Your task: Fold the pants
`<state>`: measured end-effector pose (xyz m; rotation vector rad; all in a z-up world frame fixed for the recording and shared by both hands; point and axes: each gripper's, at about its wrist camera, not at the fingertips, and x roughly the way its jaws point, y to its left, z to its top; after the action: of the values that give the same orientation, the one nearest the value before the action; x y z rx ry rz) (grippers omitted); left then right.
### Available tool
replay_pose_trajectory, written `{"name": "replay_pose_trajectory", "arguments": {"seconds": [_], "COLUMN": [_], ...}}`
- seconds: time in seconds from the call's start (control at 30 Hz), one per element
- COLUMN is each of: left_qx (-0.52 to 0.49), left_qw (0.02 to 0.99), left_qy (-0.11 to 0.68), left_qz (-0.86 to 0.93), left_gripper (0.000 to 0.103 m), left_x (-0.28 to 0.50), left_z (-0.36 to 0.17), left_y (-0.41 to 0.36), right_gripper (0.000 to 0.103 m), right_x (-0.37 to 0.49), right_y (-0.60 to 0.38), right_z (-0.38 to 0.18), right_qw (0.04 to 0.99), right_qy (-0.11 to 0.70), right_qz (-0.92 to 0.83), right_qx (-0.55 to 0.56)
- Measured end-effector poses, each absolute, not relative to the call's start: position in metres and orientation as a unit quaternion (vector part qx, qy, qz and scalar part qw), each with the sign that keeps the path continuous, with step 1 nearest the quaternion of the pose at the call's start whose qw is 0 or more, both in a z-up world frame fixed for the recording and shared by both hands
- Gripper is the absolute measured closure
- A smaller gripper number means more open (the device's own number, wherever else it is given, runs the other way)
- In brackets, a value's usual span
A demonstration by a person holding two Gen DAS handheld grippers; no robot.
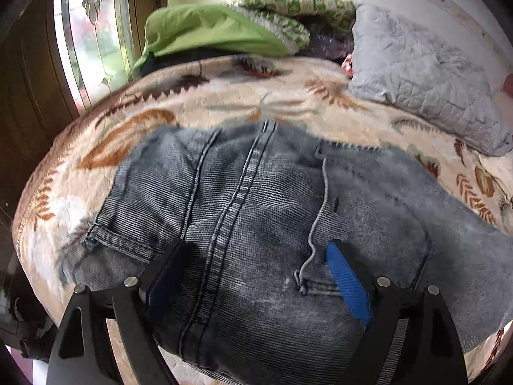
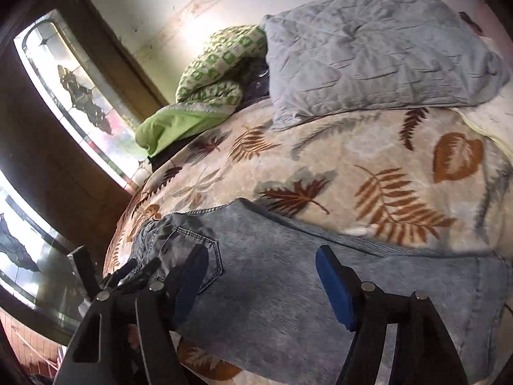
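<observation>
Grey-blue denim pants (image 1: 256, 192) lie spread on a leaf-printed blanket (image 1: 224, 96) on a bed. My left gripper (image 1: 256, 256) hangs just over them, open, its blue pads (image 1: 346, 279) standing either side of the centre seam without pinching the cloth. A loose grey thread (image 1: 322, 199) trails down the denim. In the right wrist view the pants (image 2: 272, 288) stretch to the right, with a back pocket (image 2: 198, 250) at the left. My right gripper (image 2: 261, 266) is open above them, nothing clamped between its pads (image 2: 333, 282).
A grey quilted pillow (image 2: 368, 51) and a green patterned blanket (image 2: 218, 70) over a green cloth (image 2: 173, 125) lie at the head of the bed. Dark wood and windows (image 2: 80, 96) stand at the left. Black bars (image 2: 138, 272) show at the pants' left end.
</observation>
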<state>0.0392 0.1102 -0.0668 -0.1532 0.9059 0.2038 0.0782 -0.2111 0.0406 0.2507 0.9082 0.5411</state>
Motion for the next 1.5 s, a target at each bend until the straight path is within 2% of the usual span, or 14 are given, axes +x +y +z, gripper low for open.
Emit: {"name": "replay_pose_trajectory", "arguments": {"seconds": [0.07,0.43,0.47,0.5,0.6,0.8,0.93,1.03,1.07,1.13,1.17,1.2,1.37,1.5], "left_qx": [-0.063,-0.083,-0.083,-0.083,-0.083,-0.074,-0.065,-0.070,-0.073,-0.081,-0.086,-0.092,-0.108,-0.080], "left_qw": [0.899,0.900,0.900,0.900,0.900,0.902,0.902,0.903,0.904,0.906,0.906,0.907,0.922,0.923], "left_qy": [0.422,0.420,0.420,0.420,0.420,0.419,0.418,0.416,0.414,0.408,0.405,0.401,0.365,0.372], "left_qz": [0.098,0.079,0.079,0.079,0.079,0.081,0.081,0.083,0.084,0.083,0.083,0.082,0.075,0.058], "left_gripper": [0.014,0.014,0.014,0.014,0.014,0.013,0.012,0.012,0.012,0.012,0.012,0.012,0.012,0.012], "left_x": [0.036,0.035,0.035,0.035,0.036,0.035,0.036,0.034,0.034,0.031,0.030,0.030,0.021,0.024], "left_z": [-0.059,-0.060,-0.060,-0.060,-0.060,-0.060,-0.061,-0.061,-0.059,-0.057,-0.055,-0.053,-0.042,-0.044], "left_y": [0.106,0.114,0.114,0.114,0.114,0.112,0.110,0.110,0.111,0.111,0.111,0.112,0.110,0.096], "right_gripper": [0.048,0.049,0.053,0.074,0.098,0.100,0.100,0.097,0.090,0.067,0.045,0.035,0.035,0.035], "right_x": [0.114,0.202,0.204,0.202,0.199,0.195,0.203,0.197,0.193,0.178,0.169,0.157,0.108,0.121], "right_y": [-0.167,-0.066,-0.064,-0.060,-0.051,-0.029,-0.031,-0.060,-0.072,-0.098,-0.112,-0.125,-0.175,-0.209], "right_z": [0.027,-0.052,-0.055,-0.056,-0.051,-0.048,-0.061,-0.040,-0.033,-0.020,-0.015,-0.011,-0.026,-0.060], "right_qw": [0.837,0.792,0.786,0.784,0.791,0.826,0.829,0.851,0.856,0.860,0.861,0.860,0.826,0.833], "right_qy": [0.460,0.538,0.545,0.548,0.537,0.479,0.487,0.475,0.473,0.470,0.471,0.471,0.509,0.534], "right_qz": [0.283,0.284,0.287,0.284,0.273,0.217,0.199,0.197,0.191,0.189,0.190,0.194,0.223,0.127], "right_qx": [0.084,-0.051,-0.056,-0.070,-0.105,-0.204,-0.191,-0.109,-0.089,-0.054,-0.033,-0.011,0.094,0.073]}}
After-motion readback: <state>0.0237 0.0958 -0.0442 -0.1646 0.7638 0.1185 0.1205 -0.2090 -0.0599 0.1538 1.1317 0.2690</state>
